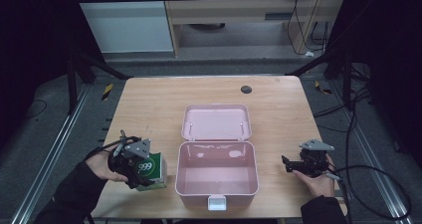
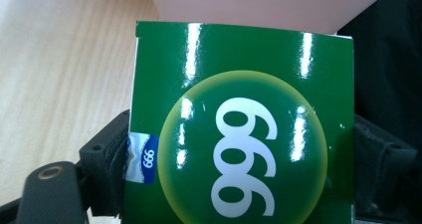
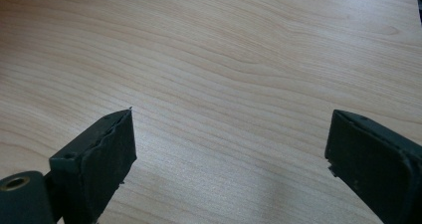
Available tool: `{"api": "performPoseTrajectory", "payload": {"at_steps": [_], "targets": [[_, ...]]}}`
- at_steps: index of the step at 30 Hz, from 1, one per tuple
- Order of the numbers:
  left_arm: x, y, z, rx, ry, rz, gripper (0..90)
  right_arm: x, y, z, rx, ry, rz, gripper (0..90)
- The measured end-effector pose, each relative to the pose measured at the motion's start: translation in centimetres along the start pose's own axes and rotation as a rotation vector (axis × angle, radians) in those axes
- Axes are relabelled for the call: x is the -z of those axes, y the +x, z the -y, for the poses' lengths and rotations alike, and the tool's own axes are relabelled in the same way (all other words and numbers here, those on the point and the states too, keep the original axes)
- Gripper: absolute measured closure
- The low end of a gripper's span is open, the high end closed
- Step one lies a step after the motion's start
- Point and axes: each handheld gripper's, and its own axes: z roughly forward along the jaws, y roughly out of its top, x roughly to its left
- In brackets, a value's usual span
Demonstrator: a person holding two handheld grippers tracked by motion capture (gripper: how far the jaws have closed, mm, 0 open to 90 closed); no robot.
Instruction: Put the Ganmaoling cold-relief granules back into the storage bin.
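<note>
left gripper [image 1: 135,170] clamped on green "999" box [image 2: 239,134] (beside open pink case [image 1: 217,176]), right gripper [image 3: 229,159] jaws apart over table [image 3: 224,50]

Dim and dark around the lit surface [image 1: 149,104] in the high view; streaks of glare on the glossy green box [image 2: 239,84]; soft, slightly blurred close-ups.

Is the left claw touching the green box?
Touching. The left gripper view shows the green box pressed between both black jaws of the left claw.
</note>
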Motion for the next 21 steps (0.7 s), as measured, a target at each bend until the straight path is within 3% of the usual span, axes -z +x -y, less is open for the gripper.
{"api": "performPoseTrajectory", "payload": {"at_steps": [9,21], "targets": [[3.0,-0.3,-1.5,-0.003,-0.023,-0.042,14.1,0.0,0.0,0.0,0.0,-0.002,0.0,5.9],[5.2,-0.7,-4.2,-0.025,-0.029,-0.025,14.1,0.1,0.0,0.0,0.001,0.0,0.0,5.6]]}}
